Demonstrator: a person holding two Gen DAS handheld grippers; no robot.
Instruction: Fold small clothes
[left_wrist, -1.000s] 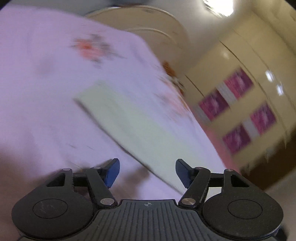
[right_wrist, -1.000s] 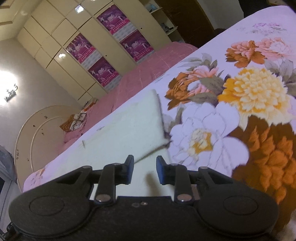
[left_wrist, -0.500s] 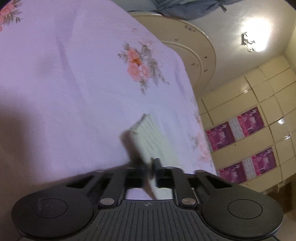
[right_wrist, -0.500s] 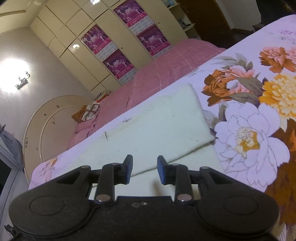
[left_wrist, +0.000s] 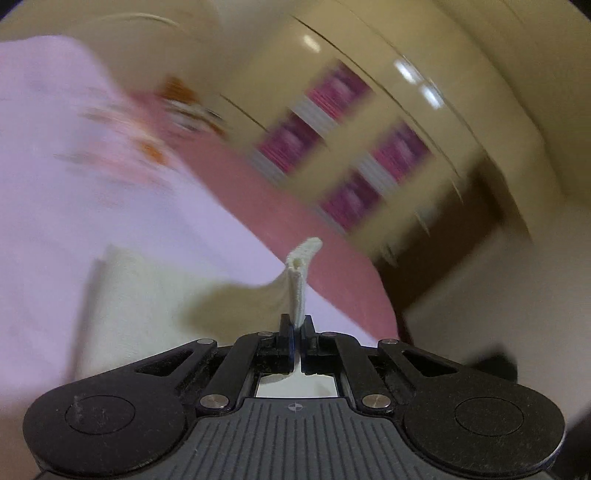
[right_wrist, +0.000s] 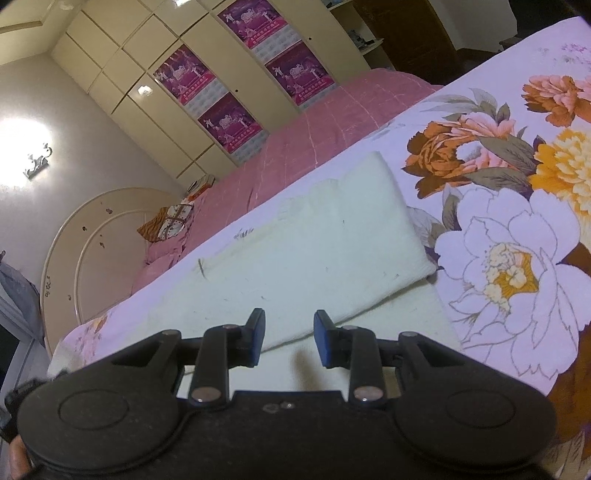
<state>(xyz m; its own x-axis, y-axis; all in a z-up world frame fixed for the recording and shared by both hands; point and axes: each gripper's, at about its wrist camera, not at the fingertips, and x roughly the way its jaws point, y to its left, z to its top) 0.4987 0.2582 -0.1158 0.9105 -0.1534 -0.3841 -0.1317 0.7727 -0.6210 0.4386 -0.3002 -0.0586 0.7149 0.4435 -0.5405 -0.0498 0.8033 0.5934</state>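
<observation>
A cream cloth (left_wrist: 147, 295) is spread on the floral bed sheet (right_wrist: 517, 229), beside the sheet's edge along the pink quilt (right_wrist: 314, 129). One raised edge is pinched by the left gripper (left_wrist: 296, 332) (background blurred). The right gripper (right_wrist: 289, 338) is held over the folded layer, fingers apart.
</observation>
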